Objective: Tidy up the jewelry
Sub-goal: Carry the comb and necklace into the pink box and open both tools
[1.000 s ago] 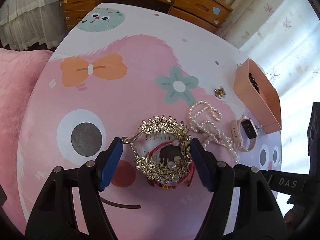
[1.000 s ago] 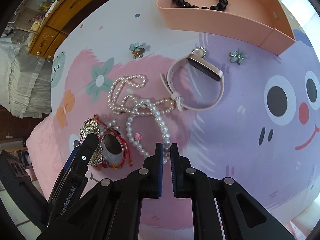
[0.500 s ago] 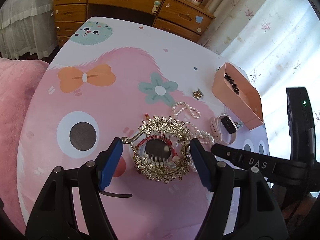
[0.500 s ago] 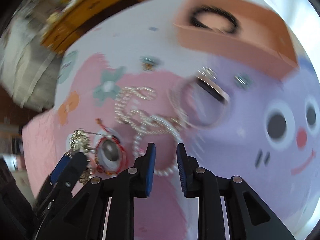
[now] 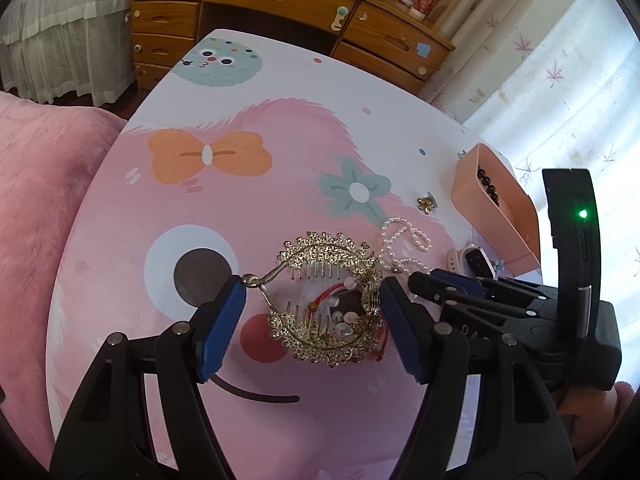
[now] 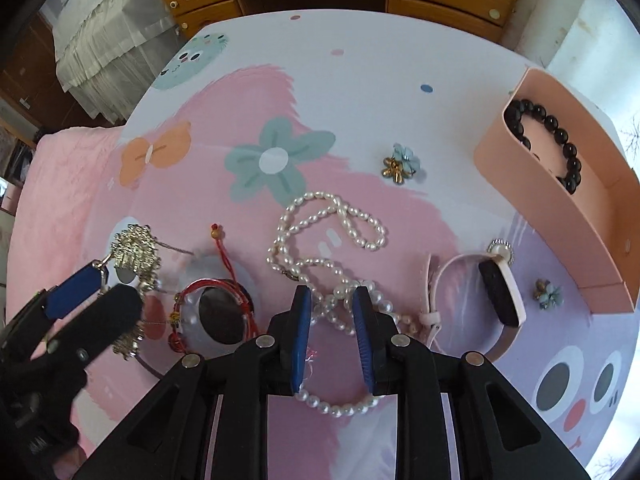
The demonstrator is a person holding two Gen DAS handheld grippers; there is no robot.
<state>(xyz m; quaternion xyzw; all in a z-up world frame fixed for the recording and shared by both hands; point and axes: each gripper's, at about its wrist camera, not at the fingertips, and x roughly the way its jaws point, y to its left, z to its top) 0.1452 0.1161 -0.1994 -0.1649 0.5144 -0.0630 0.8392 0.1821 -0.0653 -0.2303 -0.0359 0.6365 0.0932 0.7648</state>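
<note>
My left gripper (image 5: 313, 286) is shut on a gold hair comb (image 5: 320, 252), gripped end to end just above the cartoon-print table (image 5: 240, 128). A red string bracelet (image 6: 200, 282) lies under it. My right gripper (image 6: 330, 300) points down over a pearl bracelet (image 6: 340, 408). Its jaws stand a little apart, with beads showing between the pads but nothing gripped. A pearl necklace (image 6: 332, 220) lies just beyond. A pink watch (image 6: 500, 296) sits to the right. The peach box (image 6: 552, 216) holds a black bead bracelet (image 6: 560, 136).
Two flower earrings lie loose, one (image 6: 402, 166) beyond the pearls and the other (image 6: 548, 292) by the box. A wooden dresser (image 5: 280, 4) stands behind the table. A pink cushion (image 5: 48, 184) lies at the left and a curtain (image 5: 560, 92) hangs at the right. The two grippers are close together.
My right gripper has rolled, parted its jaws a little and shifted over the pearl bracelet, coming close beside the left gripper. The left gripper has drawn back slightly with the comb.
</note>
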